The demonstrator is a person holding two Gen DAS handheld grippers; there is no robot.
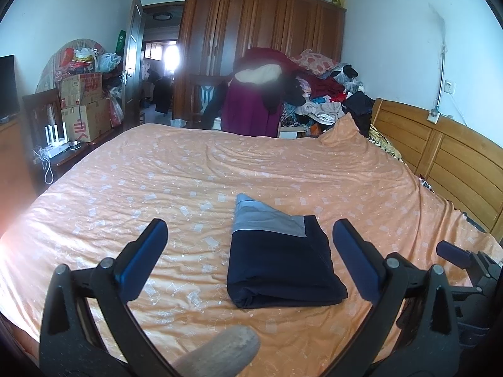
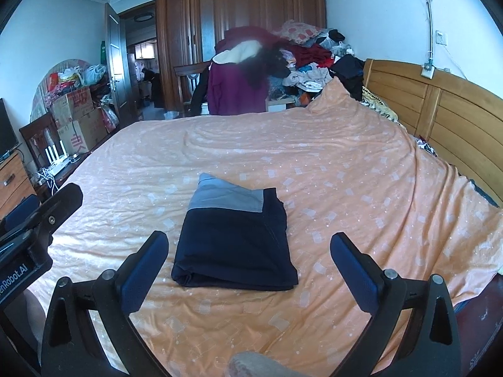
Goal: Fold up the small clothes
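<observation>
A small navy garment with a grey band (image 1: pixel 279 260) lies folded into a compact rectangle on the orange bedsheet (image 1: pixel 157 182). It also shows in the right wrist view (image 2: pixel 234 242). My left gripper (image 1: pixel 250 238) is open and empty, held just above the sheet with the folded garment between and beyond its fingers. My right gripper (image 2: pixel 248 248) is open and empty too, hovering just short of the garment's near edge. The right gripper's tip shows at the right edge of the left wrist view (image 1: pixel 452 251), and the left gripper shows at the left of the right wrist view (image 2: pixel 47 213).
A wooden headboard (image 2: pixel 440 110) runs along the right. A heap of clothes (image 2: pixel 308 62) and a purple coat on a chair (image 2: pixel 235 91) stand beyond the bed, before a brown wardrobe (image 2: pixel 239 9). Cardboard boxes (image 1: pixel 85 106) and a router (image 1: pixel 56 144) sit at left.
</observation>
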